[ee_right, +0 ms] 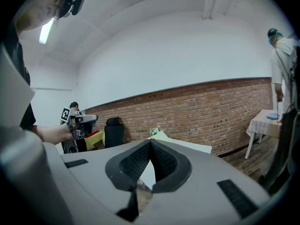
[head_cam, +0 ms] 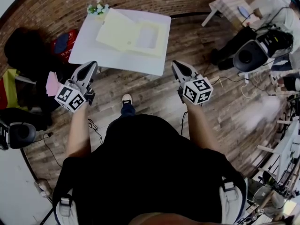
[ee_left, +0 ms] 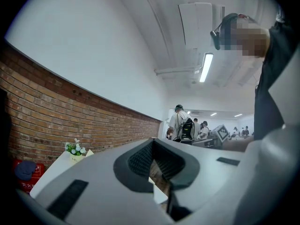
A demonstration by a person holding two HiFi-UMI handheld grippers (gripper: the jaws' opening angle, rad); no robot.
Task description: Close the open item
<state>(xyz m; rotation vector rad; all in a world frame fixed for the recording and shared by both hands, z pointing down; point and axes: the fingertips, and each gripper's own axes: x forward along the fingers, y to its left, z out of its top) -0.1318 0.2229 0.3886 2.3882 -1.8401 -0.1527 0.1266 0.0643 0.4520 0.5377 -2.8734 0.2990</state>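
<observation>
Short of the table [head_cam: 89,50], I hold left gripper [head_cam: 92,65] and right gripper [head_cam: 176,64] closed, empty; the open folder [head_cam: 133,36] awaits. Next: step in, reach its flap.

The open folder [head_cam: 123,34] lies on the table [head_cam: 89,50]; flowers [head_cam: 97,7] at its far-left corner.

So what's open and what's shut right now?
yellow folder: lying open on the white table, not touched
left gripper: jaws shut, nothing between them, short of the table
right gripper: jaws shut, empty, short of the table
flowers: upright at the table's far corner
</observation>
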